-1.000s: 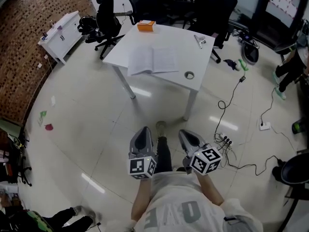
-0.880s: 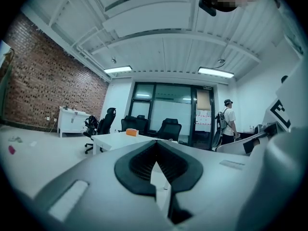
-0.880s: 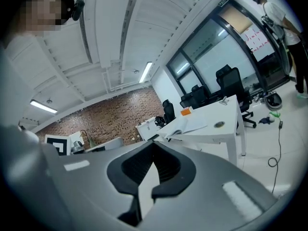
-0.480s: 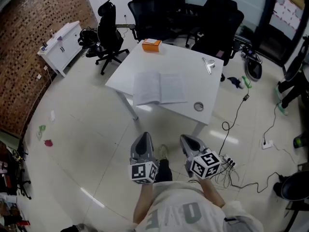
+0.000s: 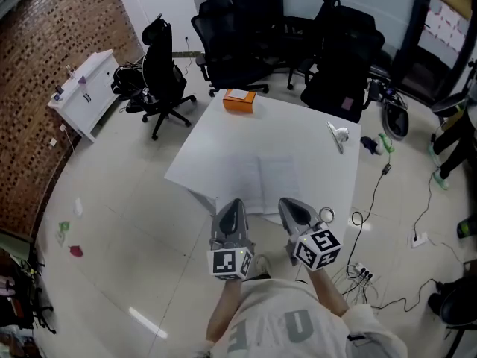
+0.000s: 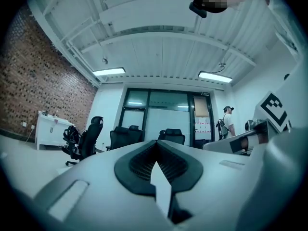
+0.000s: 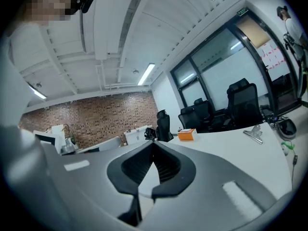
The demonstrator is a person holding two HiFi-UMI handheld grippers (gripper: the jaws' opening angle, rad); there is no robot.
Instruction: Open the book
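Stepped much closer since a second ago: white square table now directly ahead, both claws brought up to its near edge. Left grey two-jaw gripper clenched on nothing; right grey two-jaw gripper likewise pinched together and empty. Open white-paged book lying flat on the tabletop just beyond the two tips, untouched. Small orange box at the far edge, silver metal clip toward the right side, both well apart from the book.
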